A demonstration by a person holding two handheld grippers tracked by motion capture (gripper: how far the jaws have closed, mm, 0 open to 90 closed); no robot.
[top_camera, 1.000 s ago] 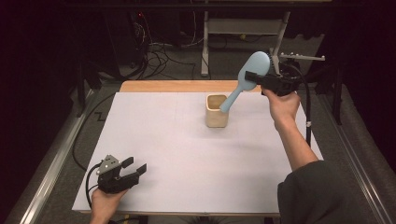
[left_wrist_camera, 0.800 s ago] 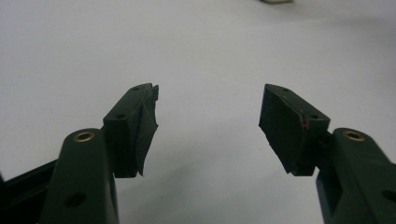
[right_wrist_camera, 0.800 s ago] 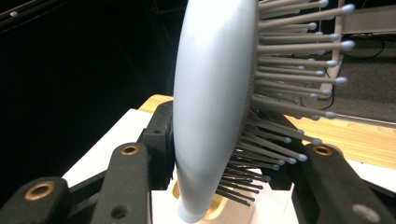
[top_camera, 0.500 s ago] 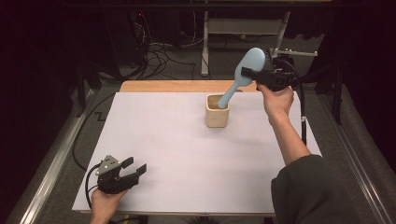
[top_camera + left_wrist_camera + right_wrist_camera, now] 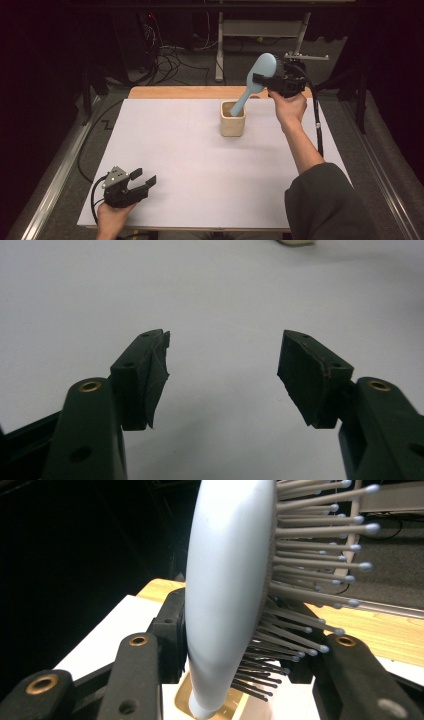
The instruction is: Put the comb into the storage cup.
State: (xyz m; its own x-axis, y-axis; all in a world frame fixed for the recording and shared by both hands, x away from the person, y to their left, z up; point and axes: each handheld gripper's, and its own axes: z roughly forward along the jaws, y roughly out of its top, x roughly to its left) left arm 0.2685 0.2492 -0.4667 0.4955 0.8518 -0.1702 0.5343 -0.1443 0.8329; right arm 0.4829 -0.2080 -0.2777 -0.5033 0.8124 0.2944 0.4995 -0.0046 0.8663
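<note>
A light blue hairbrush point(image 5: 254, 82) hangs tilted over a cream square cup point(image 5: 232, 120) in the high view, its handle tip dipping into the cup's mouth. My right gripper point(image 5: 261, 79) is shut on the brush's head, held high at the table's far side. In the right gripper view the jaws clamp the hairbrush point(image 5: 225, 580), one on its smooth back and one among the bristles, with the cup point(image 5: 225, 707) below. My left gripper point(image 5: 144, 178) rests open on the white table sheet near the front left corner. Nothing lies between the left gripper point(image 5: 222, 375) jaws.
A white sheet point(image 5: 175, 160) covers the table, with a wooden strip point(image 5: 175, 92) along its far edge. Metal rails point(image 5: 55, 175) run down both sides. Cables point(image 5: 170, 55) and a table frame lie on the dark floor behind.
The right hand has carried the brush leftward and slightly down, bringing its handle tip over and into the cup's mouth. The left gripper has stayed put.
</note>
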